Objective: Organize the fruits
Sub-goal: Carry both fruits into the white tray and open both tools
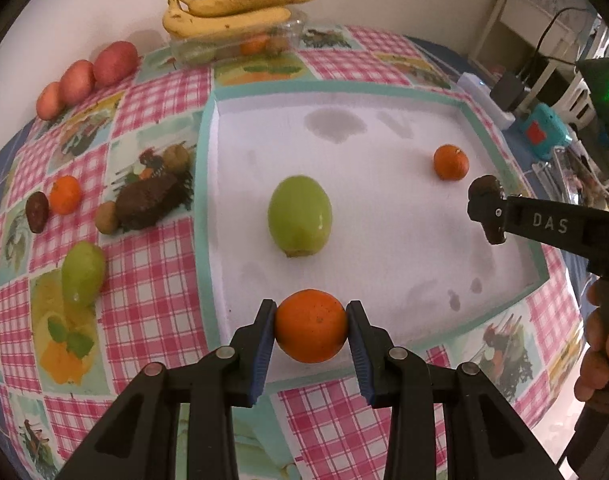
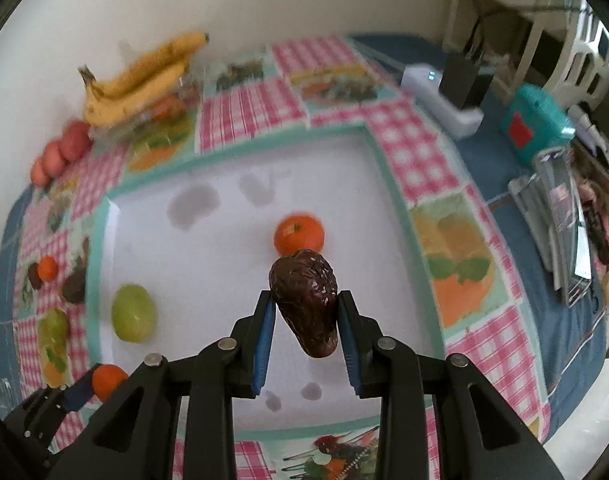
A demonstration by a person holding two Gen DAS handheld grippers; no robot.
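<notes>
Two hand-held grippers hover over a shallow white tray (image 1: 384,128) with a teal rim, set on a pink-checked tablecloth (image 1: 152,280) printed with fruit pictures.

The left gripper (image 1: 310,326) is clamped on a small orange (image 1: 310,326), its blue pads pressing either side, above the tray's near edge. The right gripper (image 2: 305,312) is closed on a dark brown, wrinkled avocado (image 2: 306,304) (it hangs tilted between the pads), above the tray's middle.

Inside the tray lie a green mango (image 1: 299,216) near the centre and a second orange (image 1: 450,162) toward the far right corner, well apart.

Outside the tray, on the cloth to its left, sit another green mango (image 1: 83,274), an orange (image 1: 65,195) beside a dark avocado (image 1: 36,212), and two brown kiwis (image 1: 106,218). At the back, three red apples (image 1: 86,78) stand in a row by the wall, and bananas (image 1: 232,10) rest on a clear plastic box (image 1: 240,44).
</notes>
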